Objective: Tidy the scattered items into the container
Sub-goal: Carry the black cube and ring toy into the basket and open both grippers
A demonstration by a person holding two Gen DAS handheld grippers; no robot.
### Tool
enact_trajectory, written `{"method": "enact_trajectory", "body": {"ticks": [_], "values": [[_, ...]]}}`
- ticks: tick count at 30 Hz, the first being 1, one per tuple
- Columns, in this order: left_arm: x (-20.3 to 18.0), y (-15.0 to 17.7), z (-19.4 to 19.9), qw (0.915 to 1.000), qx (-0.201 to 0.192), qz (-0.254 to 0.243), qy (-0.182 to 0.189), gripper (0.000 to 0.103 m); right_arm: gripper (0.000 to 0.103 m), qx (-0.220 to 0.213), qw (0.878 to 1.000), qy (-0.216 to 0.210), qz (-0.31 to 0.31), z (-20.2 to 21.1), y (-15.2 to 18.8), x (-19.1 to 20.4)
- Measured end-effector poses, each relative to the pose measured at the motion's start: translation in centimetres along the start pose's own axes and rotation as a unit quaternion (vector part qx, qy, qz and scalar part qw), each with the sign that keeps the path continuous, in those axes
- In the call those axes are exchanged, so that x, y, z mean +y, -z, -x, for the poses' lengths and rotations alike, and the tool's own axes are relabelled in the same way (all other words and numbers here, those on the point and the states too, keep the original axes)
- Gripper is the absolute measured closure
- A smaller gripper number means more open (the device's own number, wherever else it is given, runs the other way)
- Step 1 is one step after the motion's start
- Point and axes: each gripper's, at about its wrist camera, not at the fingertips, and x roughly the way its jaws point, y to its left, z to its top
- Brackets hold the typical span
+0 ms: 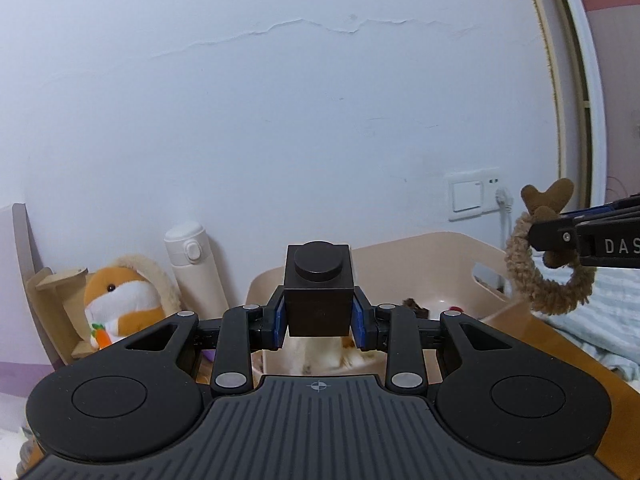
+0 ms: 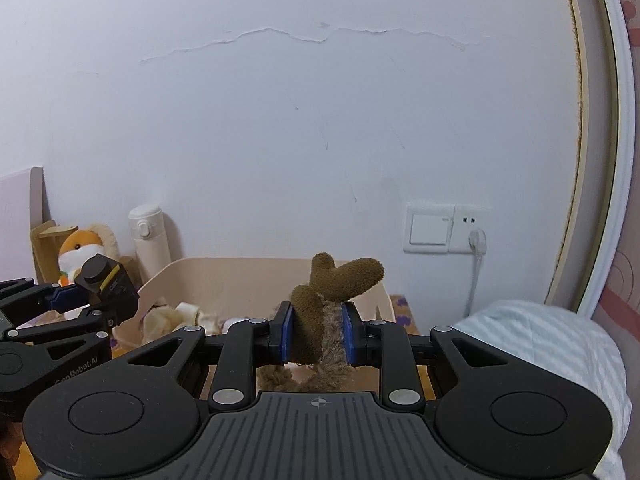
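A dark brown building block [image 1: 318,294] is clamped between the jaws of the left gripper [image 1: 319,322], held raised in front of the beige storage bin [image 1: 404,268]. A brown antler hair loop [image 2: 326,312] is gripped in the jaws of the right gripper [image 2: 316,332], likewise held above the bin's near edge. An orange hamster plush [image 1: 120,300] and a cream flask [image 1: 194,268] are seen left of the bin by the wall.

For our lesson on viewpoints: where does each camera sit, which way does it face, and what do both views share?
Left wrist: behind the left claw, facing the wall; its fingers clamp a dark square studded block.
Right wrist: behind the right claw, facing the wall; it grips a brown fuzzy antler hair loop.
Shared: beige plastic bin, white flask, orange plush hamster.
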Motion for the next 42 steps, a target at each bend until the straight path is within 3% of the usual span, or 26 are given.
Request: {"method": "enact_trajectory", "body": {"ticks": [11, 22, 36, 37, 38, 39, 40, 42], "values": [[1.5, -0.8, -6.1, 0.9982, 0.042, 0.041, -0.017, 0.071, 0.08, 0.012, 1.0, 0.014, -0.008, -4.1, -0.7, -0.1], [0.7, -0.1, -10.7, 0.9941, 0.095, 0.048, -0.02, 0.071, 0.08, 0.057, 0.998, 0.031, -0.008, -9.1, 0.2, -0.7], [0.7, 0.5, -11.8, 0.9924, 0.117, 0.036, -0.009, 0.071, 0.079, 0.118, 0.992, 0.036, -0.006, -12.4, 2.1, -0.5], [0.7, 0.5, -11.7, 0.9926, 0.116, 0.036, -0.009, 0.065, 0.078, 0.117, 0.992, 0.037, -0.005, -12.4, 2.2, -0.4], [0.7, 0.5, -11.6, 0.9929, 0.114, 0.034, -0.009, 0.052, 0.076, 0.116, 0.992, 0.038, -0.006, -12.2, 2.2, -0.4], [0.7, 0.5, -11.5, 0.9934, 0.11, 0.032, -0.009, 0.044, 0.066, 0.115, 0.993, 0.037, -0.007, -12.0, 2.2, -0.4], [0.8, 0.4, -11.2, 0.9942, 0.103, 0.029, -0.011, 0.029, 0.063, 0.112, 0.993, 0.035, -0.01, -11.8, 2.1, -0.4], [0.9, 0.4, -10.6, 0.996, 0.083, 0.027, -0.019, 0.021, 0.048, 0.103, 0.994, 0.033, -0.015, -11.5, 1.9, -0.7]]}}
